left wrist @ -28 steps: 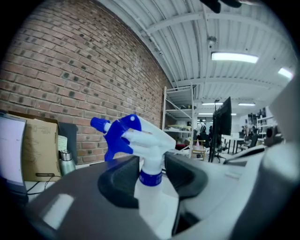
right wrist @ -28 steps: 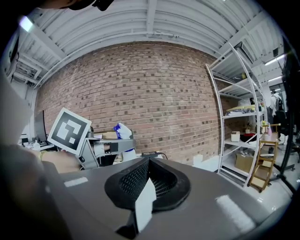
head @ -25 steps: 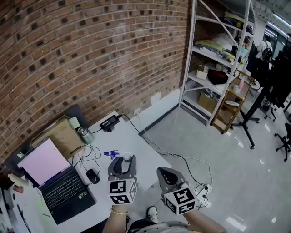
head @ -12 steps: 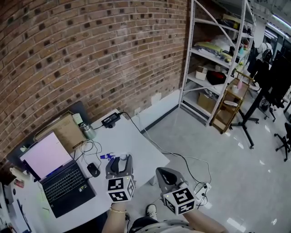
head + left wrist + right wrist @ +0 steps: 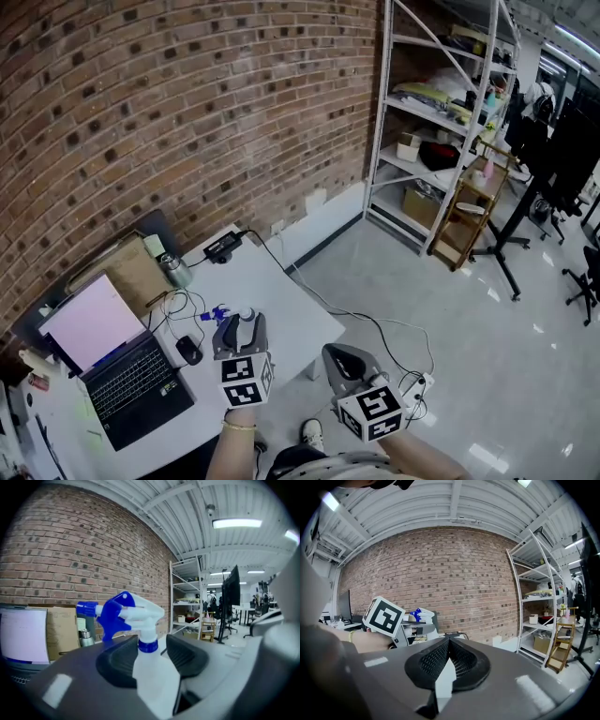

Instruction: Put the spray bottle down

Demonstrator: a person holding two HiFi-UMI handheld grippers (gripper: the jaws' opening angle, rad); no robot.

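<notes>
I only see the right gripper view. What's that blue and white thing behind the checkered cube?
Observer: A spray bottle, clamped between the fingers of the left gripper.
Operator: Is it standing on anything?
Observer: In the head view it's over a white table; whether it touches, I cannot tell.
Operator: And where's my gripper?
Observer: The right gripper hangs past the table's edge, over the floor.

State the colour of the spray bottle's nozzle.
The spray bottle nozzle is blue; clearest in the left gripper view.
</notes>
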